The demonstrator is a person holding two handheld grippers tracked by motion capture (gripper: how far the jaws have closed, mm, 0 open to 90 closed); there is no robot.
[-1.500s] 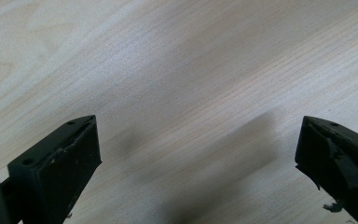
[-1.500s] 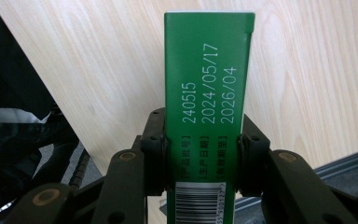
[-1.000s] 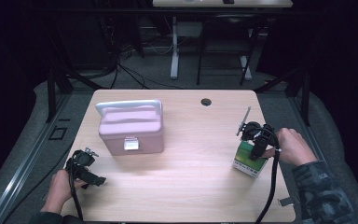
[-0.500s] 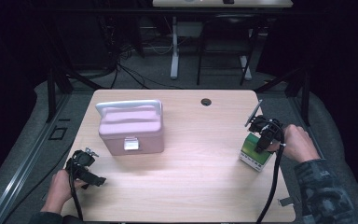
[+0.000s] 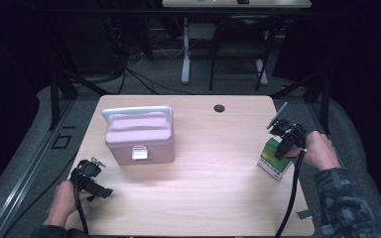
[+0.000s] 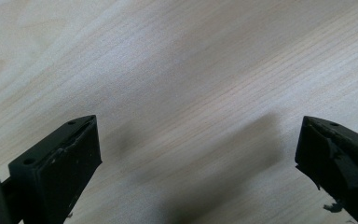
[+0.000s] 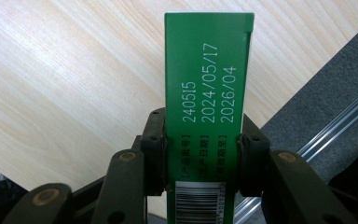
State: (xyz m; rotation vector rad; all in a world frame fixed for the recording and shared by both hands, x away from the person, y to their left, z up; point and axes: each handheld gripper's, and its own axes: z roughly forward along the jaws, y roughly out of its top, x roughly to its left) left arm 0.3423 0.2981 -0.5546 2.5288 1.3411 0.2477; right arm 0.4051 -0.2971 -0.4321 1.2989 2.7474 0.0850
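- Right gripper (image 7: 200, 140): jaws clamped on green box (image 7: 208, 84), near table (image 5: 203, 198) edge.
- Left gripper (image 6: 198, 154): jaws apart, over bare wood.
- Pink case (image 5: 138, 136): lid closed.

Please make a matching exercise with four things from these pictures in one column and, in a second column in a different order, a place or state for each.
Things:
1. green box
2. pink case
3. left claw
4. round hole

Places or states:
A. open over bare wood
B. far edge of the table
C. lid closed, on the table's left half
D. clamped in the right claw

Pairs: 1-D, 2-C, 3-A, 4-B
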